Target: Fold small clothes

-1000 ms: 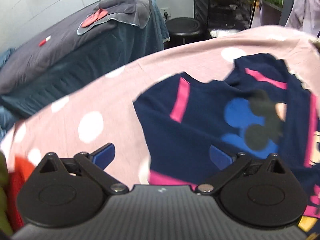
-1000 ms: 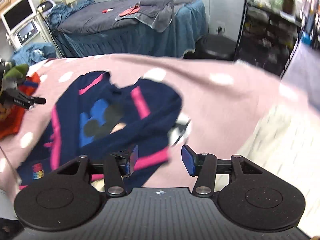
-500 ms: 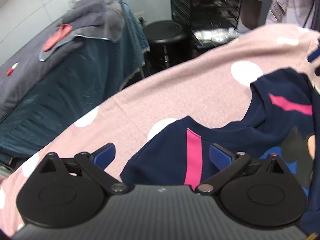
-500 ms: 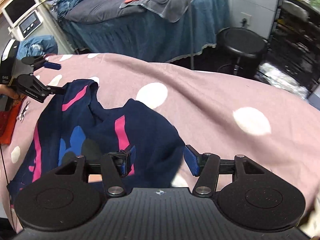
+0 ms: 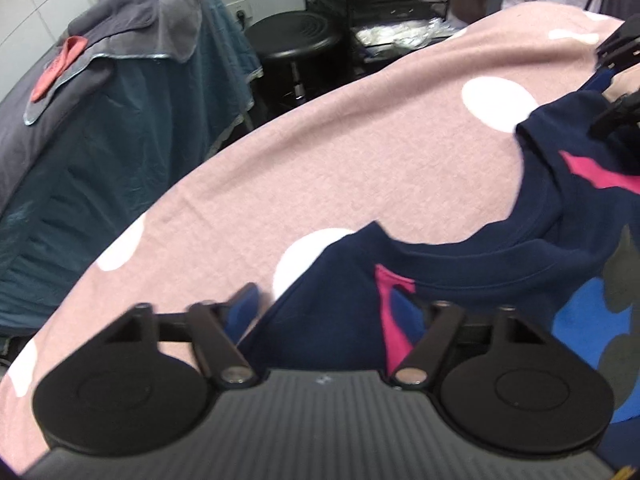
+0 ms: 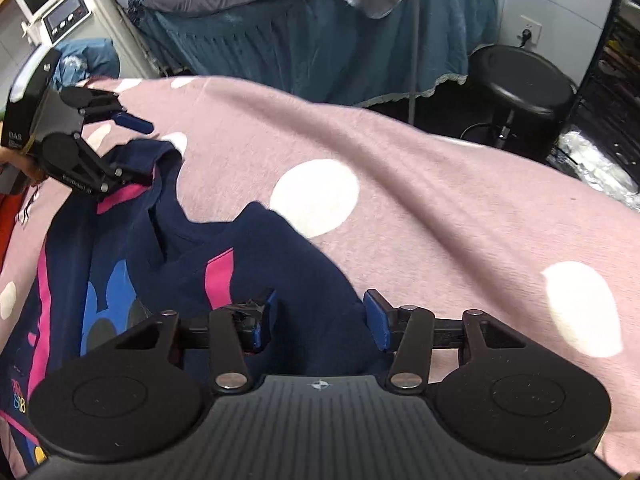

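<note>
Now I'm taking the shirt (image 5: 460, 276) by both shoulders at the bed's (image 5: 360, 140) far edge. Both hand-held grippers, left (image 5: 328, 308) and right (image 6: 320, 314), have just been closing, not yet pinching, cloth between. Next: clamp, then lift.

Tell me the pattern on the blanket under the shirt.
Dusty pink blanket with large white dots; clearest in the right wrist view.

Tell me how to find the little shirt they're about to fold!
Look at the big pink blanket with white dots that fills the middle of both views. The shirt lies on its left part in the right wrist view, with the left gripper and right gripper at its two shoulders. It is the only dark navy thing there, with pink stripes and a blue cartoon picture.
</note>
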